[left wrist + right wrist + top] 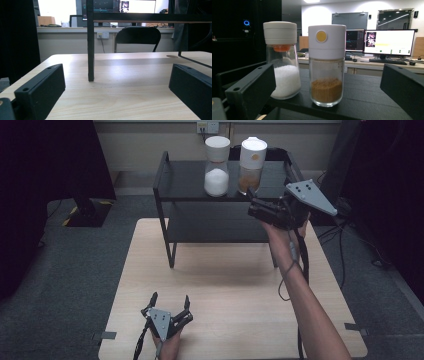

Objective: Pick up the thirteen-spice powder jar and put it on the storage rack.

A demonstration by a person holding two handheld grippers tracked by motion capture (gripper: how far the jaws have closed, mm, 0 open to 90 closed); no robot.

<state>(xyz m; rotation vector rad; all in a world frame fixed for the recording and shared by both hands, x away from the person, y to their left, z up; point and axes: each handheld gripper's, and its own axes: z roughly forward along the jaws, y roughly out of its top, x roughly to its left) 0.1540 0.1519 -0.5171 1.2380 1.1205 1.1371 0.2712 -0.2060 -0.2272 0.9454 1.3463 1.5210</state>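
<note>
The brown-filled shaker (326, 65) stood upright on the top of the black shelf (185, 180), toward its right end, with its white cap and yellow dot facing my right camera. Just to its left, close but apart as far as I could tell, stood the white-filled shaker (282, 60), its cap a shade greyer with an orange collar under it. In the high view the two jars, brown (251, 165) and white (217, 166), sat side by side near the far middle of the shelf top.

My right tongs (253, 205) were held up at shelf height, near the brown jar's near side, jaws spread wide and gripping nothing; the brown jar lay centred between them in the right gripper view, not yet touched. I judged this to be the approach step of a pick: lined up, not closed in.

The next move, as I read it, called for a straight push forward until the jaws flanked the glass body below the cap, then a firm squeeze. The white jar's closeness asked for care that the left jaw slip between the two without nudging it.

My left tongs (169, 305) rested low on the counter (235, 285) at its near left edge, jaws open and empty, pointed at the shelf's front leg (90, 50).
</note>
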